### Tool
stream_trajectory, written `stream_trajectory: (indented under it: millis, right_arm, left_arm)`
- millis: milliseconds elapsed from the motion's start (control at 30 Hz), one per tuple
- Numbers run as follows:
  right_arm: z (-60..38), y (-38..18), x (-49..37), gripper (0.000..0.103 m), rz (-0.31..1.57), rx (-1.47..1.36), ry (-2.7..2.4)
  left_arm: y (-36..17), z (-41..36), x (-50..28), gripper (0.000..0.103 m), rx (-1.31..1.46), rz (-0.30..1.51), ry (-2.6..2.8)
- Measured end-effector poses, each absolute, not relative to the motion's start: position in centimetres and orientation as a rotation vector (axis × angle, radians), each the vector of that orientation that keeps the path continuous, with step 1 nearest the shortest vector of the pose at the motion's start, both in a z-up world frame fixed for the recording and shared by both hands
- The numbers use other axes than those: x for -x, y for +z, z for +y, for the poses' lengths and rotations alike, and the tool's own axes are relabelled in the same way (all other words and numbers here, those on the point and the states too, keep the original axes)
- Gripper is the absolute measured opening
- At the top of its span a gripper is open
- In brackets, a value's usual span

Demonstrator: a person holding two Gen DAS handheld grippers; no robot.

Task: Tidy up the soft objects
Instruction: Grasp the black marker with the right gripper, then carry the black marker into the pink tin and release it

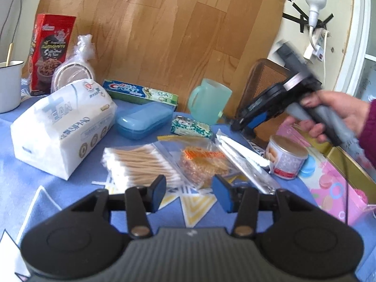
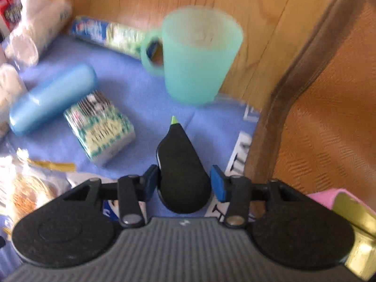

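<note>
My left gripper point(image 1: 191, 191) hangs open over the blue tablecloth point(image 1: 28, 174), with nothing between its fingers. Just beyond it lie a bag of cotton swabs point(image 1: 141, 162) and a clear snack bag point(image 1: 204, 164). A large white tissue pack point(image 1: 61, 127) sits to the left. A small patterned tissue pack point(image 1: 190, 127) point(image 2: 101, 129) lies further back. My right gripper point(image 2: 184, 183), held by a hand point(image 1: 333, 115), points down near the chair. A black teardrop-shaped object with a green tip point(image 2: 183, 164) lies between its pads, with a thin gap showing at the right pad.
At the back stand a green cup point(image 2: 199, 54), a toothpaste box point(image 1: 141, 91), a blue case point(image 1: 143, 119), a red box point(image 1: 51, 51) and a white mug point(image 1: 9, 84). A can point(image 1: 286, 157) and a silver packet point(image 1: 244, 159) lie at the right. A wooden chair point(image 2: 317, 117) borders the table.
</note>
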State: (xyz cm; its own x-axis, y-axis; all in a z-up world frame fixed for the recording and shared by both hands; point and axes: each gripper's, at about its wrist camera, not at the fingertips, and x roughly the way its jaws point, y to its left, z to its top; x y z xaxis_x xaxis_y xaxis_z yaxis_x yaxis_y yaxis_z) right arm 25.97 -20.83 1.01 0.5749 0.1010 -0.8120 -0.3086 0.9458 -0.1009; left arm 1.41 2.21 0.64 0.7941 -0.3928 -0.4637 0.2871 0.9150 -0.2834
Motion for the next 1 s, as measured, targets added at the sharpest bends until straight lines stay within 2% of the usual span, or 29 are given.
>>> stream_trajectory:
  millis: [100,233,400,500,567,700,733,800,1000]
  right_arm:
    - [-20.8,3.9,-22.8,0.051,0.829,0.181,0.293]
    - [-20.8,5.8,-14.4,0.051,0.706,0.164,0.417]
    - [-20.7,1.0,-2.9,0.051,0.667,0.193,0.454]
    - [-20.5,-2.4,1.4,0.051,0.66,0.182,0.435]
    - [-19.9,-4.0,2.9,0.051,0.64,0.182,0.395]
    - [-19.8,-5.6,4.8,0.053,0.566,0.187,0.321]
    - [-20.0,-5.9,5.1,0.055,0.546,0.173,0.316]
    - [-20.3,-6.3,5.4,0.065,0.539,0.156,0.325]
    - [-21.3,-7.6,6.7,0.063,0.506,0.074,0.324]
  left_arm:
    - [0.6,2.5,-1.6,0.045,0.216,0.545,-0.365]
    - [0.5,3.3,-2.1,0.045,0.269,0.574,-0.4]
    - [1.1,1.9,-0.8,0.044,0.293,0.661,-0.513]
    - [1.0,-0.5,0.0,0.042,0.311,0.798,-0.603]
    - [0.7,-2.0,0.4,0.041,0.299,0.872,-0.62]
    - [1.0,-4.1,0.9,0.04,0.236,0.909,-0.603]
    - [1.1,-4.5,0.9,0.04,0.237,0.922,-0.606]
    - [1.2,-5.2,0.9,0.04,0.242,0.949,-0.609]
    - [1.0,-7.3,0.8,0.04,0.258,0.973,-0.617]
